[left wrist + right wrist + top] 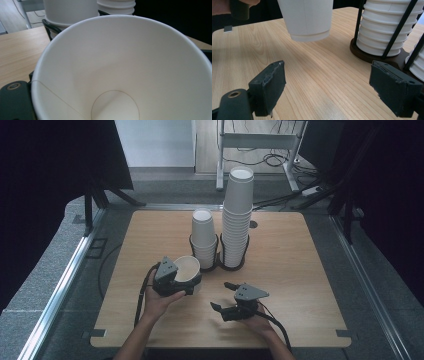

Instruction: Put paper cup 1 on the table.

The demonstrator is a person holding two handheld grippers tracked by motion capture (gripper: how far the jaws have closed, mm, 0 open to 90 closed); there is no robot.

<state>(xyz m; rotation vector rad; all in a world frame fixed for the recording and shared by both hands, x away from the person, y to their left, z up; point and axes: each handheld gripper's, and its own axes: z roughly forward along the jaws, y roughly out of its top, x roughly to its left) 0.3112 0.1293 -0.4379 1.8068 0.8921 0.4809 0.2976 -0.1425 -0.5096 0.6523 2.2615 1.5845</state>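
Cup [187, 268] — empty, clamped in left tool [176, 282] | rack [218, 265] — two cup stacks

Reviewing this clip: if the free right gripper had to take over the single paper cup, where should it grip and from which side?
Probably the lower wall of the paper cup, just above its base ring, approached level from the right gripper's side. The cup hangs clear above the table, its base exposed, while the left gripper occupies the rim end.
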